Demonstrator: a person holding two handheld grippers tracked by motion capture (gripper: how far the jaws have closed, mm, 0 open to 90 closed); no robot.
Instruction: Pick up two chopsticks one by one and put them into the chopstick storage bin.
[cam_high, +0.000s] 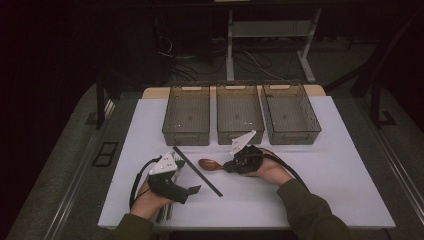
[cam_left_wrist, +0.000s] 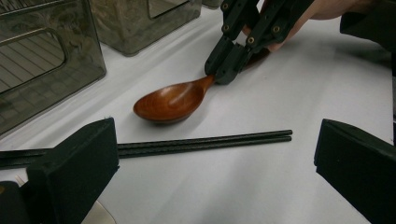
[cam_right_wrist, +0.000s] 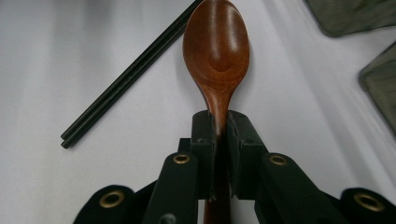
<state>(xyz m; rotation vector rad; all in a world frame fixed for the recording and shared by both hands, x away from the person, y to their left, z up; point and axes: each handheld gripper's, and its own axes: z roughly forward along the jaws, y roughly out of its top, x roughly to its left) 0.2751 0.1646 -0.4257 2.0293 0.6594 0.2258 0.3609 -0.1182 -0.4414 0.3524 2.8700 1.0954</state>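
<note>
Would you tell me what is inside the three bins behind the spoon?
The three bins look empty, their mesh floors bare. The near walls hide a strip of each floor.

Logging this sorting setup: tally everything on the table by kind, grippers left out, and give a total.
Clear bins: 3
Wooden spoon: 1
Black chopsticks: 2
More utensils lie under the left hand, too hidden to count.
Total that can be counted: 6
</note>
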